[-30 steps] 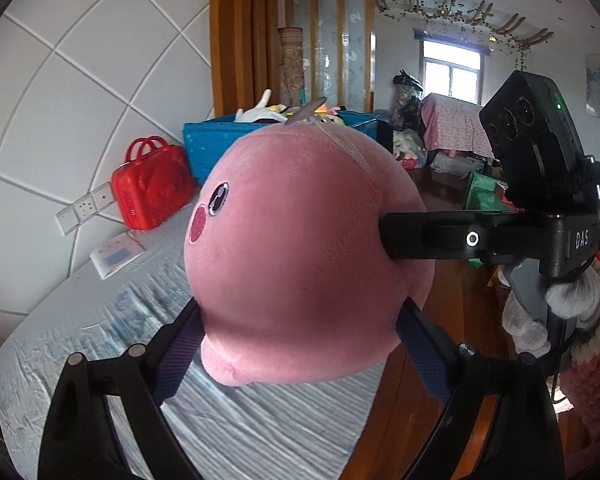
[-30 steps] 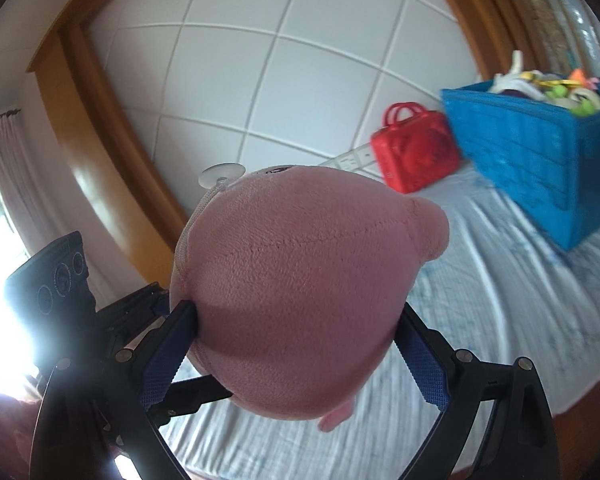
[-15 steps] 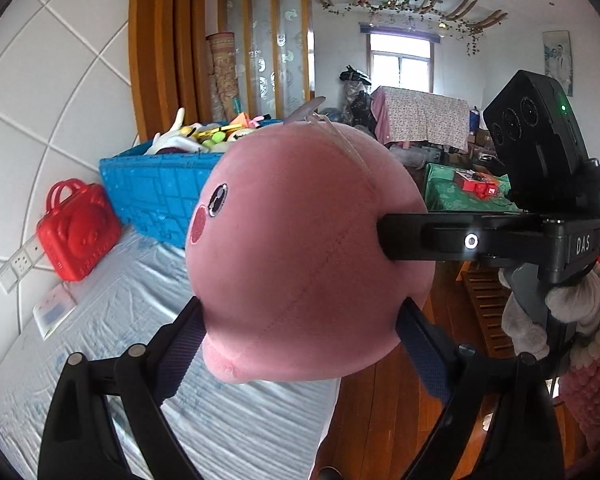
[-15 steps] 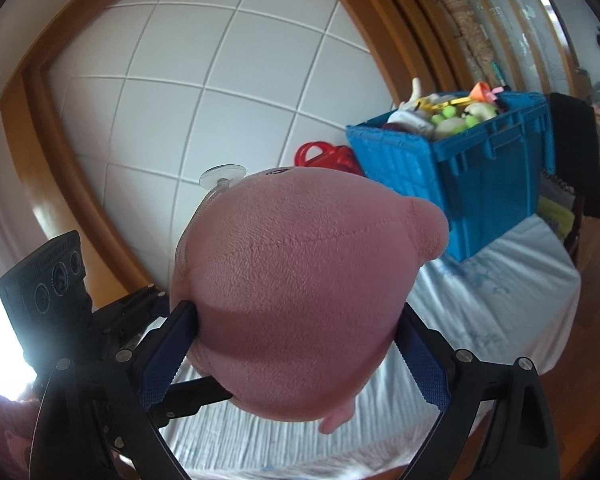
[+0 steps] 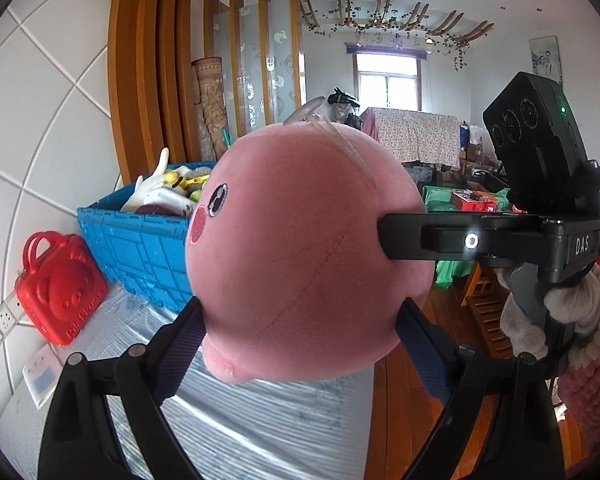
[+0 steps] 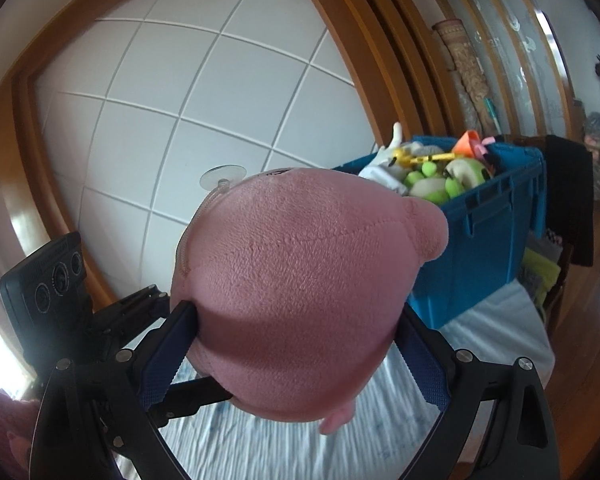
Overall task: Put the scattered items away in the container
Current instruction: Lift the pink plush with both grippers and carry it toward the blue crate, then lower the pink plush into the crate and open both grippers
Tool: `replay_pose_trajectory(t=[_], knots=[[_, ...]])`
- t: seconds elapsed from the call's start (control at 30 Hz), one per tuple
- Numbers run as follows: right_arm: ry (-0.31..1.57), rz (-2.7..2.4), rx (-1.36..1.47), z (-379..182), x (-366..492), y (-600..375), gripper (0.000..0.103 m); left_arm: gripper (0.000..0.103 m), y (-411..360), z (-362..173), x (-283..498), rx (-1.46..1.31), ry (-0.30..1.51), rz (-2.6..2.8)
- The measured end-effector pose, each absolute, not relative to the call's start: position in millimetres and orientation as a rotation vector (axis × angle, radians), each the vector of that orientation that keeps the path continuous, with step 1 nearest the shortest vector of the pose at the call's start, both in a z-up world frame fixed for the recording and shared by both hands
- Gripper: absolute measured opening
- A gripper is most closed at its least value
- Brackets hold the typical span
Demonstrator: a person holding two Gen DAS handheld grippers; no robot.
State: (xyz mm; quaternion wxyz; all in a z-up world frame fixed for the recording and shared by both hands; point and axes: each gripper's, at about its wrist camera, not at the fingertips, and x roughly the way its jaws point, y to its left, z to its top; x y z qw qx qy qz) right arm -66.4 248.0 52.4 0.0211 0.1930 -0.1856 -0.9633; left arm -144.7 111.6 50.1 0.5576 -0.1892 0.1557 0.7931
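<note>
A big round pink plush toy (image 5: 304, 248) with a black eye, a red cheek and a clear suction cup on top fills both views; it also shows in the right wrist view (image 6: 296, 300). My left gripper (image 5: 300, 320) and my right gripper (image 6: 296, 336) are both shut on it from opposite sides and hold it in the air above the bed. The blue crate (image 5: 140, 248), filled with several toys, stands behind the plush at the bed's far end; in the right wrist view the crate (image 6: 488, 236) is to the right.
A red bear-face case (image 5: 60, 288) stands against the white tiled wall left of the crate. A small white card (image 5: 40, 376) lies on the striped sheet (image 5: 260, 420). Wooden floor and a cluttered room lie to the right of the bed.
Both grippers have carried the plush toward the blue crate, which now looks larger and closer in both views. The hold on the plush is unchanged.
</note>
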Motion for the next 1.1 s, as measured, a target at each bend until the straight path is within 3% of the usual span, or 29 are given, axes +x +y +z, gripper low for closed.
replay_pose_trajectory(t=[0.53, 0.93, 1.0, 1.1], knots=[[-0.574, -2.884, 0.608, 58, -122, 356, 0.097, 0.094, 220, 62, -184, -0.482, 0.357, 1.984], [-0.378, -2.741, 0.508, 119, -199, 474, 0.098, 0.094, 346, 126, -222, -0.362, 0.328, 2.236], [-0.349, -2.784, 0.467, 120, -222, 489, 0.095, 0.094, 369, 124, -246, -0.403, 0.362, 2.303], [-0.518, -2.798, 0.631, 89, -288, 532, 0.085, 0.09, 391, 103, -295, -0.548, 0.379, 2.387]])
